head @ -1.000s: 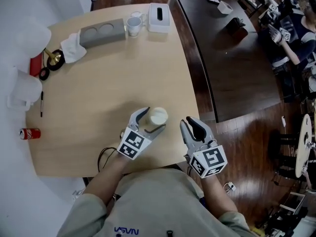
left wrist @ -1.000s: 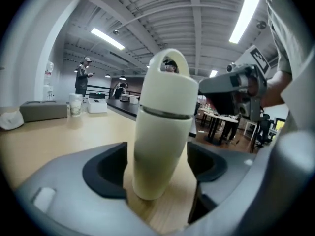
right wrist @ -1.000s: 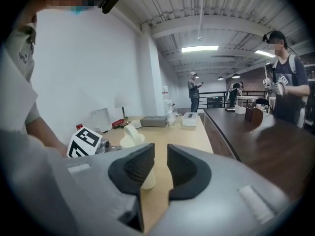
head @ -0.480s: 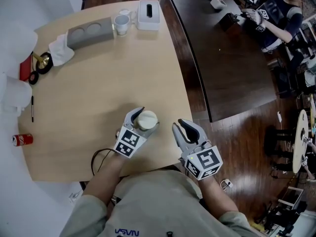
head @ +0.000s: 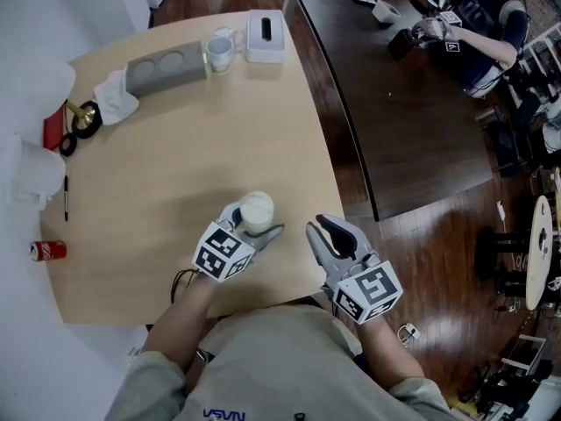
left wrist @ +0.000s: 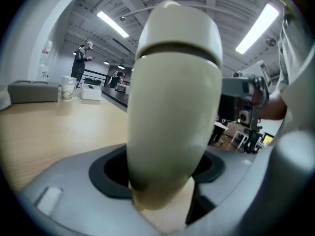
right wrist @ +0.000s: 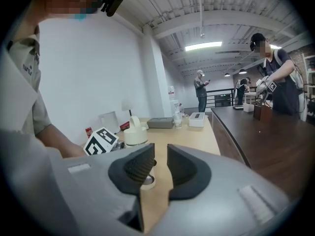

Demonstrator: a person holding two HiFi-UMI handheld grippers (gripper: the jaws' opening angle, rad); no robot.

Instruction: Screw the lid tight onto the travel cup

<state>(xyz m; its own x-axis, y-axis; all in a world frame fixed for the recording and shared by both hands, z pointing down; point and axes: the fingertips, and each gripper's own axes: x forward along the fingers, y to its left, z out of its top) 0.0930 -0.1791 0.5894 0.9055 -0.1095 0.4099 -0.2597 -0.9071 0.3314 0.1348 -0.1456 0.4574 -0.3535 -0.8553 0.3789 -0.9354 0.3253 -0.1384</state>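
**A:** Head view: one travel cup near the worktop's front edge, and the left hand-held gripper has just been closing round it!

**B:** Left gripper view: pads look snug on its body, one lid on top. Braced for tightening, I'd judge.

**A:** Right gripper view: right hand-held gripper narrow, empty. Two grippers in all.

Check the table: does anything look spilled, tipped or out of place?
Nothing stands out. The travel cup stands upright with its lid on, and the table shows no spill; the crumpled white cloth is just clutter.
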